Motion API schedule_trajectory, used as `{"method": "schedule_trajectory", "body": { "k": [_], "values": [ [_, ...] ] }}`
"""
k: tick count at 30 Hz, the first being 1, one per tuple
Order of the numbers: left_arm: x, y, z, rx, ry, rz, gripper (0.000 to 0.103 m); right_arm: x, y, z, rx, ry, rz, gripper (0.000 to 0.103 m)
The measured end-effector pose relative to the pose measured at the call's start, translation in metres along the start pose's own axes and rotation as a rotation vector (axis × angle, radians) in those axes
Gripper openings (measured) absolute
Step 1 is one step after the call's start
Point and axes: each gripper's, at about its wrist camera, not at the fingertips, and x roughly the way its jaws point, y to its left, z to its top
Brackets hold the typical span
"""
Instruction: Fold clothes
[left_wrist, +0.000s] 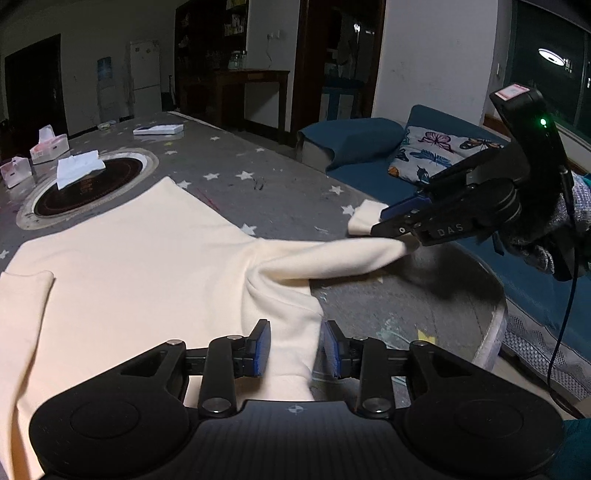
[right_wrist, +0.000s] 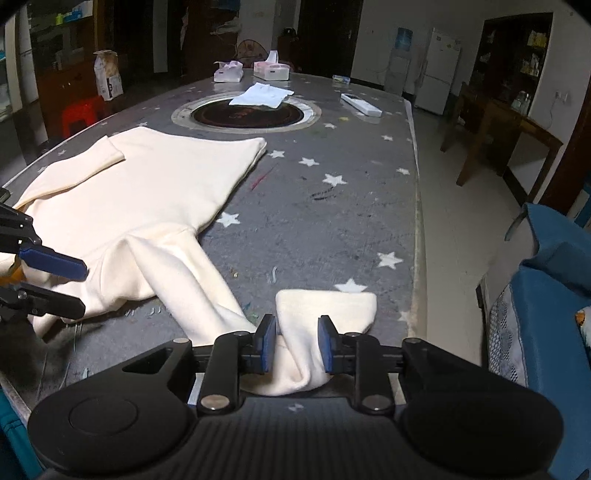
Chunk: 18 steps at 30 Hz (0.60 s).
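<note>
The cream sweater (right_wrist: 147, 192) is lying flat on the starry table (right_wrist: 332, 221), its sleeve (left_wrist: 332, 254) being pinched by the right gripper (right_wrist: 297, 345). The left gripper (left_wrist: 295, 347) is gaping around the collar end; carrying the sleeve low and taut should be keeping it smooth.

Dim white-walled room (left_wrist: 436, 55): blue sofa (left_wrist: 354, 147), dark wooden table (right_wrist: 509, 129), white fridge (right_wrist: 441, 70).

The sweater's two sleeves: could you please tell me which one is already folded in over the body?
The far sleeve, on the left tool's side, lies folded over the sweater. The near sleeve stretches out to the right tool.
</note>
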Motion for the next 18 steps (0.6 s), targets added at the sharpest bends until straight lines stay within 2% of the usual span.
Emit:
{"method": "schedule_trajectory", "body": {
  "k": [5,6,7,9,11,12,14,16,18],
  "values": [
    [0.008,-0.003,-0.004,0.007,0.02,0.006,0.035,0.004,0.0,-0.003,-0.005,0.002,-0.002,0.022],
    [0.008,-0.005,-0.005,0.014,0.022,0.01,0.035,0.005,0.001,-0.004,-0.016,0.001,-0.011,0.017],
    [0.008,-0.006,-0.005,0.026,0.021,0.015,0.034,0.005,0.002,-0.004,-0.032,-0.004,-0.026,0.006],
    [0.008,-0.009,-0.007,0.047,0.02,0.02,0.034,0.002,0.002,-0.002,-0.043,-0.023,-0.052,0.003],
    [0.007,-0.009,-0.007,0.056,0.017,0.012,0.03,-0.007,0.0,0.003,-0.043,-0.077,-0.088,0.002],
    [0.007,-0.009,-0.007,0.06,0.016,0.008,0.021,-0.016,-0.003,0.007,-0.042,-0.124,-0.119,0.002],
    [0.006,-0.009,-0.008,0.069,0.013,0.0,0.012,-0.03,-0.011,0.012,-0.019,-0.202,-0.166,0.002],
    [0.005,-0.009,-0.009,0.078,0.011,-0.008,0.009,-0.044,-0.021,0.014,0.017,-0.279,-0.208,0.002],
    [0.002,-0.011,-0.011,0.103,0.009,-0.025,0.007,-0.049,-0.035,0.011,0.077,-0.309,-0.231,0.003]
  ]
}}
